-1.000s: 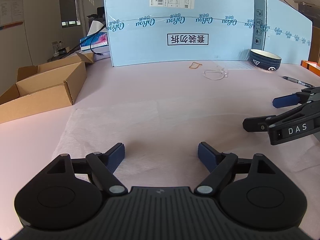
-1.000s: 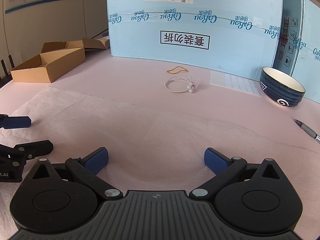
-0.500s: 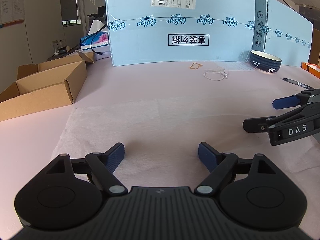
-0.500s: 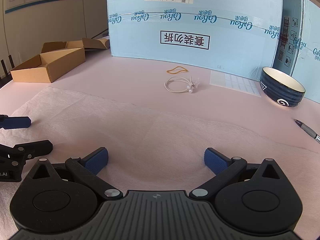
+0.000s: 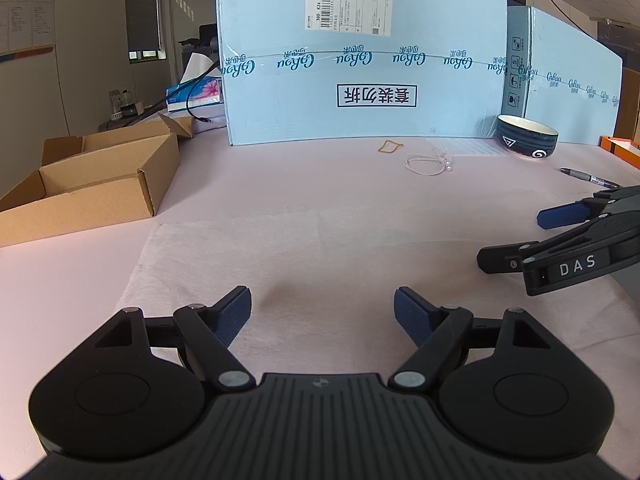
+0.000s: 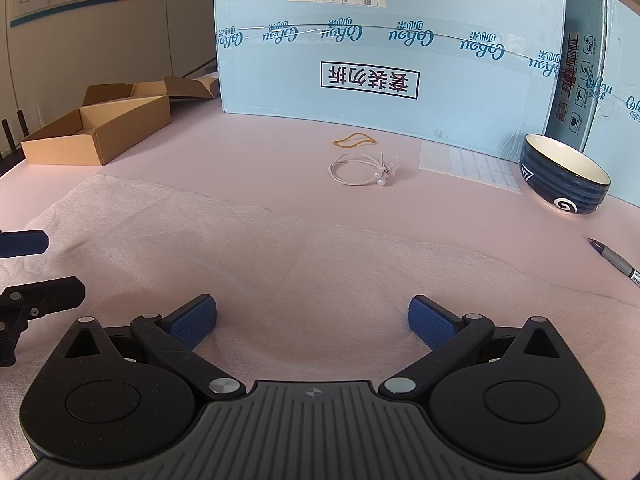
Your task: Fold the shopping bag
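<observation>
Closing slightly, the left claw hovers wide over the flat bag, gripping nothing; right claw beside it, spread, empty. Little changed; folding hasn't begun.

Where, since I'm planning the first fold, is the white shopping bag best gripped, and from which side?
Probably its left edge, near a corner, coming in low from the left. The shopping bag lies flat and thin on the table, so only an edge lets a finger slip underneath.
</observation>
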A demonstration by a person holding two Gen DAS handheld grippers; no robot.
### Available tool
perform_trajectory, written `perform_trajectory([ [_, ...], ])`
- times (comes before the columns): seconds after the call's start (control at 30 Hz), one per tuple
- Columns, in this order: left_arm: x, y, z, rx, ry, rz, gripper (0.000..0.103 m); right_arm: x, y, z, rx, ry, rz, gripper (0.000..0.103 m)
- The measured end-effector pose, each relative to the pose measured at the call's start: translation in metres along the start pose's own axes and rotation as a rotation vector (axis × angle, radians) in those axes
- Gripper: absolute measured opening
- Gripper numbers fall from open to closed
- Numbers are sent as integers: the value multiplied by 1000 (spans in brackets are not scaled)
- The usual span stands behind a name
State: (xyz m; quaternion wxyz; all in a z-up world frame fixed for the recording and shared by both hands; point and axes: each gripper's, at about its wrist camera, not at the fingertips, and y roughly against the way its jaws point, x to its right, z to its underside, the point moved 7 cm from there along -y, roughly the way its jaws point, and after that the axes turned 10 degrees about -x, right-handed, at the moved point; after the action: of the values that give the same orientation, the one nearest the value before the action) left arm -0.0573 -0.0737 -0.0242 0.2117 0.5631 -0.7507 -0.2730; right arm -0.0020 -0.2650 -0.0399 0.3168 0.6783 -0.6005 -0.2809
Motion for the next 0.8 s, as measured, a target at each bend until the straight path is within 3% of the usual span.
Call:
perform_trajectory([
  [0.23, -16, 32, 22, 22, 67, -9, 77, -1, 0, 0, -1, 1, 1, 103],
  [0.57, -69, 60, 47, 22, 176, -136, 77, 2, 7, 2, -12, -28, -6, 103],
  [0.67, -84, 68, 42, 45, 176, -148, 77, 11, 26, 10, 29, -78, -45, 103],
  [0.8, -105, 63, 22, 71, 163, -142, 77, 38, 61, 22, 111, -143, -33, 103],
])
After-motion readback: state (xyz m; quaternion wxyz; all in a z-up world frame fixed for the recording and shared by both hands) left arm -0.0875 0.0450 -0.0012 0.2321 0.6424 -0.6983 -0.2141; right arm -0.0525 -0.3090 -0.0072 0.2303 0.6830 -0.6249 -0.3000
